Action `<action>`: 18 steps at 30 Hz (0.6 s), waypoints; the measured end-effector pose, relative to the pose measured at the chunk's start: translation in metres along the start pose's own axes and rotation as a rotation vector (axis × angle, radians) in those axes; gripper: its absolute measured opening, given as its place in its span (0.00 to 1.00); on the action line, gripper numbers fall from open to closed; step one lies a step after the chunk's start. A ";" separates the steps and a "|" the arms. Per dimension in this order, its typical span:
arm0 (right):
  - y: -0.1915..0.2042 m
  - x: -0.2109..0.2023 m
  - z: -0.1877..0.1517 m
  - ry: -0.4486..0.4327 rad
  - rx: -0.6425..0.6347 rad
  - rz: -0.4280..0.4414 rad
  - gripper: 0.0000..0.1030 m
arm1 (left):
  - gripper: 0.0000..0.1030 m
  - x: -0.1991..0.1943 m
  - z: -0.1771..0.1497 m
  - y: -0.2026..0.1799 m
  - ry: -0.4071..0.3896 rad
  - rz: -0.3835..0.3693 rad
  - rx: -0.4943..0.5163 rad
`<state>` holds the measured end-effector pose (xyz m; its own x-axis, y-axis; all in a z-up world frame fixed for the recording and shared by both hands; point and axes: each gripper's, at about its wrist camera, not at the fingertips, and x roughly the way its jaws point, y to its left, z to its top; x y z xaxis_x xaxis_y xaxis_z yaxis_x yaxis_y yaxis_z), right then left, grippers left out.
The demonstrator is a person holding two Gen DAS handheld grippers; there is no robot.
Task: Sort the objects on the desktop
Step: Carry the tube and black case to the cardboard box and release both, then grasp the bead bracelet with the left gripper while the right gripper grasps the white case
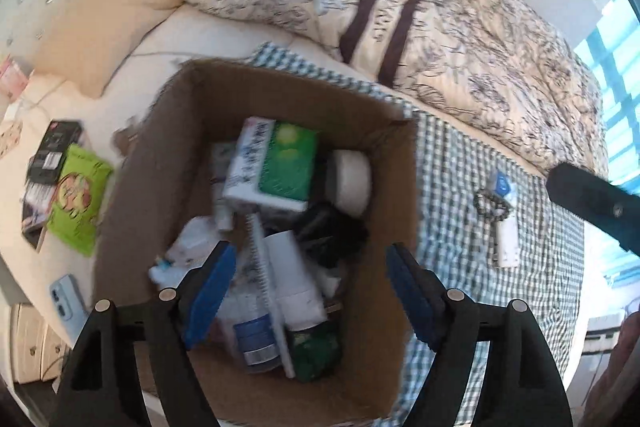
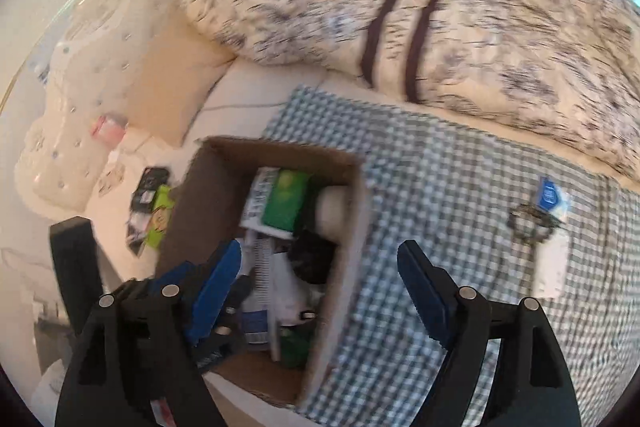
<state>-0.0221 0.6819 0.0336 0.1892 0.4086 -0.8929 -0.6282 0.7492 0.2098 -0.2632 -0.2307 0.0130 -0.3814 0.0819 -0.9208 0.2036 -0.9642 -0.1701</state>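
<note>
The left hand-held gripper (image 1: 308, 291) hangs over the cardboard box (image 1: 168, 163), jaws spread wide and empty. The right hand-held gripper (image 2: 320, 291), equally wide and empty, straddles the box's right wall. On the checked cloth (image 2: 440, 187) covering the bed lie a blue-and-white packet (image 2: 552, 197), a dark bead bracelet (image 2: 530, 223) and a white oblong item (image 2: 554, 267).

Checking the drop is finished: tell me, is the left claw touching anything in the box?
Apart. Left wrist view: left claw stands open above the box, nothing pressed between its pads.
</note>
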 end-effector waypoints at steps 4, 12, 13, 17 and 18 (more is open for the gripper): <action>-0.062 -0.020 -0.006 -0.027 0.120 -0.076 0.78 | 0.88 0.008 0.010 -0.047 -0.011 -0.027 0.062; -0.199 -0.050 -0.040 -0.048 0.342 -0.222 0.78 | 0.90 0.055 0.011 -0.163 0.015 -0.090 0.249; -0.211 -0.050 -0.045 -0.045 0.364 -0.233 0.78 | 0.90 0.065 0.010 -0.176 0.030 -0.094 0.267; -0.255 -0.047 -0.066 -0.019 0.426 -0.241 0.78 | 0.90 0.106 0.007 -0.214 0.087 -0.105 0.287; -0.261 -0.045 -0.069 -0.012 0.429 -0.240 0.78 | 0.90 0.119 0.008 -0.223 0.098 -0.107 0.281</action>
<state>0.0812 0.4317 -0.0085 0.3007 0.2022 -0.9320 -0.1992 0.9690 0.1460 -0.3610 -0.0079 -0.0553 -0.2962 0.1974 -0.9345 -0.0950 -0.9796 -0.1768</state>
